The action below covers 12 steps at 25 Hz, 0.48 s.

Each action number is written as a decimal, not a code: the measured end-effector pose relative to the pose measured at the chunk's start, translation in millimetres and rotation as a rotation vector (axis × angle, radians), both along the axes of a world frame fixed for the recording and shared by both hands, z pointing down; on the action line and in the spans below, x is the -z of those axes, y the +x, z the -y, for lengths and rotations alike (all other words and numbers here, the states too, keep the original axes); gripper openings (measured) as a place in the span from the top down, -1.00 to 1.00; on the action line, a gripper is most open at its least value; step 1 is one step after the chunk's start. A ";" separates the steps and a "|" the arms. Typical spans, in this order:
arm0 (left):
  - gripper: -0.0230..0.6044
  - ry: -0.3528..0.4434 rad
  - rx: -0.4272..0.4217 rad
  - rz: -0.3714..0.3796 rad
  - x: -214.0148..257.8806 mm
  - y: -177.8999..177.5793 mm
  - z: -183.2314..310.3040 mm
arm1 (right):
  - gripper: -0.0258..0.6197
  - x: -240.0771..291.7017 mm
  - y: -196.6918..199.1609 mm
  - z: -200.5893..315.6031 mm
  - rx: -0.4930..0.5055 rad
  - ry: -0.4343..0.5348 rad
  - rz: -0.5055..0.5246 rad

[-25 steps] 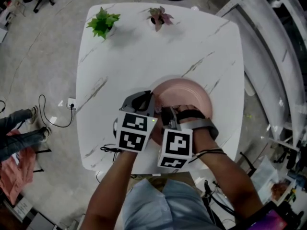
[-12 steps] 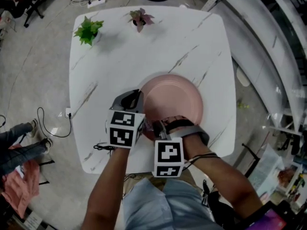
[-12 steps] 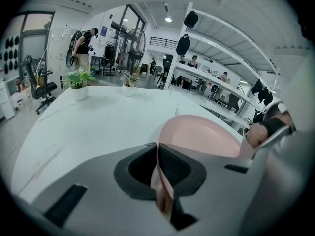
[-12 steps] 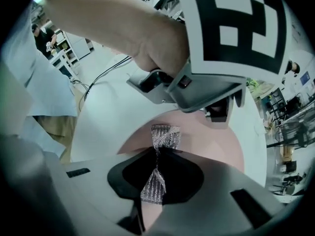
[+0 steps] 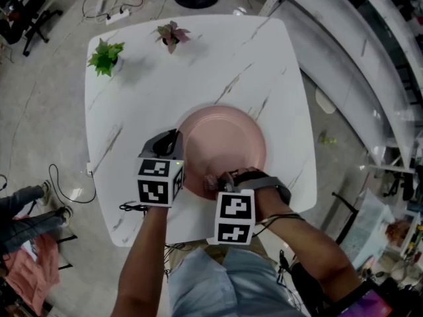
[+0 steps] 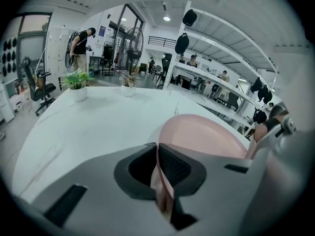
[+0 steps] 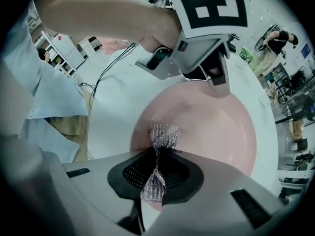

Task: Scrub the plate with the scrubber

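Grey left gripper (image 5: 170, 139) and right gripper (image 5: 215, 181) bear black-and-white marker cubes (image 5: 158, 182); shirt (image 5: 221, 282) pale blue.

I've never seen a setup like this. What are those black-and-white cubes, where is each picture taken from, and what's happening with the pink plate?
No robot here: a person holds a two-jaw gripper in each hand; the cubes with square markers are parts of those grippers. One picture comes from a camera on the person's head, looking down; the others from cameras riding on each gripper. On the white marble-patterned table sit a round pink plate, a green potted plant and a reddish-leaved potted plant. The left gripper is shut on the plate's rim. The right gripper pinches a silvery mesh scrubber over the plate's near edge.
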<state>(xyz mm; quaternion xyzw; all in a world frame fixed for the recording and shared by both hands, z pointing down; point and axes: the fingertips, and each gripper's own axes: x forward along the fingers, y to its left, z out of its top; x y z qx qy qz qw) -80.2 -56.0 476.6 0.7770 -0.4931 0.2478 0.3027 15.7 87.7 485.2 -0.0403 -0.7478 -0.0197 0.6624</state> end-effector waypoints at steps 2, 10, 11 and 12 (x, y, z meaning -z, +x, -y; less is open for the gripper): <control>0.87 0.001 0.001 0.006 0.3 -0.2 -0.3 | 0.75 -0.6 10.7 5.2 -0.034 -0.007 -0.035; 0.87 -0.002 0.003 0.008 -0.2 1.4 -2.6 | 0.75 -2.3 55.3 46.9 -0.198 0.049 -0.137; 0.87 -0.003 0.005 0.005 0.1 1.9 -3.3 | 0.75 -2.2 57.8 52.0 -0.206 0.054 -0.143; 0.87 -0.005 0.007 0.002 0.5 2.3 -3.9 | 0.75 -2.0 59.8 57.3 -0.213 0.060 -0.146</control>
